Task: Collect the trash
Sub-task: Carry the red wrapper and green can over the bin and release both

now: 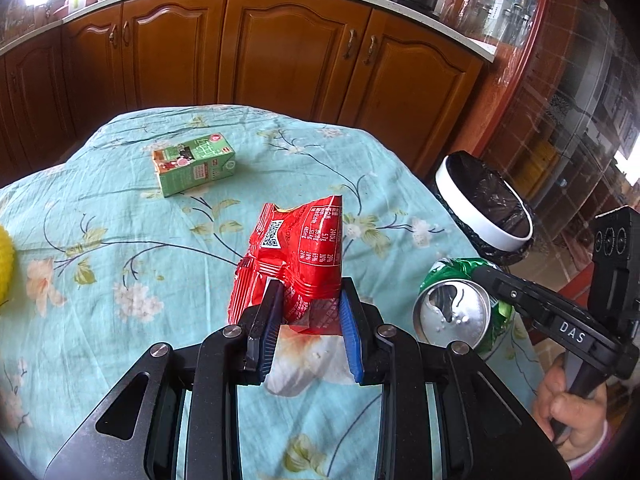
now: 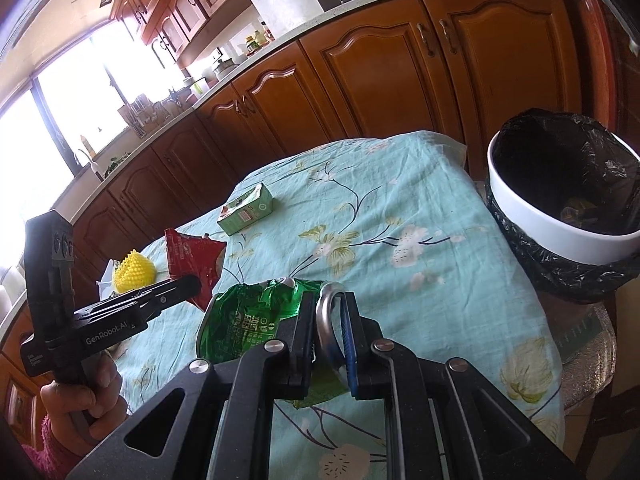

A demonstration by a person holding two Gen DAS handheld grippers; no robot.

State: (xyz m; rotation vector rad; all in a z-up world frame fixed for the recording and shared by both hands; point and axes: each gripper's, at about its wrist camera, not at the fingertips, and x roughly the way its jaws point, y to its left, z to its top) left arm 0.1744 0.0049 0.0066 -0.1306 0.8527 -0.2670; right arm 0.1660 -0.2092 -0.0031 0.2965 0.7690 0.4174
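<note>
Left wrist view: the red wrapper is clamped in the left hand-held gripper above the bench; the crushed green can is pinched by the right hand-held gripper. Both are best carried far-right and released only once over the bin.

The carton lies on the desk, toward its far edge. Nearer than the carton sits the wrapper, pinched in the left claw and raised off the desk. Right of the wrapper is the can, gripped by the right claw at its rim. Beyond the can, off the desk's right edge, stands the bin, with something small lying inside. Far left of the carton, at the desk's edge, rests a spiky ball. Cabinets run behind it all.
</note>
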